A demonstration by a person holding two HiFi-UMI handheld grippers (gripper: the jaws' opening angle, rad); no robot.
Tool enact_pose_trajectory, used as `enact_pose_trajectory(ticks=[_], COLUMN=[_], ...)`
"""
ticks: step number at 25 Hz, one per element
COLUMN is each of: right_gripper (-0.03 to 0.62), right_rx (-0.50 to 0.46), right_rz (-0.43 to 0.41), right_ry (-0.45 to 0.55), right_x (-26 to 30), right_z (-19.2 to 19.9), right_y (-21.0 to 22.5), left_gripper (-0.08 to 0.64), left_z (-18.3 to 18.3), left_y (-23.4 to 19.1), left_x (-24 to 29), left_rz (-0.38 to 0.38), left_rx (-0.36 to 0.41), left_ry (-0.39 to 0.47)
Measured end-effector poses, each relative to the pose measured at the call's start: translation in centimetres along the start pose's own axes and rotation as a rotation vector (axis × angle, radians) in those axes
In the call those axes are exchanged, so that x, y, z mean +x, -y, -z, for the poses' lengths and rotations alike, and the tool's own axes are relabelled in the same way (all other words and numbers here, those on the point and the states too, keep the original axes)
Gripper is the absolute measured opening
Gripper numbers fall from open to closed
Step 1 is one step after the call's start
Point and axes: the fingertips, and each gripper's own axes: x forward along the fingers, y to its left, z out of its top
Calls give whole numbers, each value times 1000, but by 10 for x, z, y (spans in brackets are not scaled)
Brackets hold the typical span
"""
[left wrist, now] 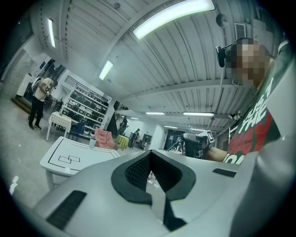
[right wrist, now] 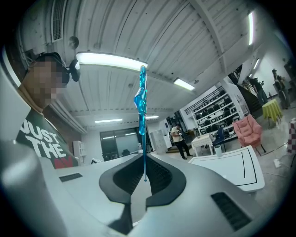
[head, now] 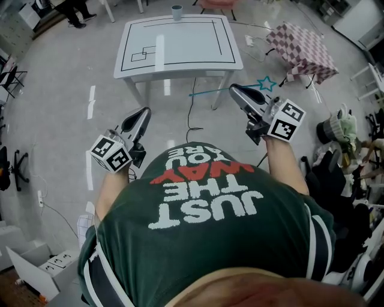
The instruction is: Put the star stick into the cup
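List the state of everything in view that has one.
star stick, clamped in the right tool, outside the cup
right tool, shut on the star stick
left tool, shut, empty
cup, upright at the far edge of the table

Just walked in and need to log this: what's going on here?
A person stands short of the table, a gripper in each hand. The right gripper is shut on the star stick. The left gripper is shut and empty. The cup stands at the table's far edge, nothing in it yet.
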Motion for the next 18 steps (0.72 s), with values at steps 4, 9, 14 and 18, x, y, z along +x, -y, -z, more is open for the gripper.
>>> enact_pose_trajectory(ticks=[4, 9, 14, 18], right_gripper=[43, 43, 43, 43], right_rx=[-1, 8, 27, 40], right_rz=[0, 0, 1, 12], right_ry=[4, 18, 25, 27], right_x=[-30, -75, -113, -127], right_z=[-4, -6, -2, 3], right_y=[12, 30, 46, 59], left_gripper=[9, 9, 9, 9], left_z=[8, 22, 34, 43], left_y=[22, 56, 80, 83], left_x=[24, 57, 84, 99], left_rz=[9, 6, 9, 9], left_rx=[13, 10, 3, -12], left_ry=[-5, -26, -52, -74])
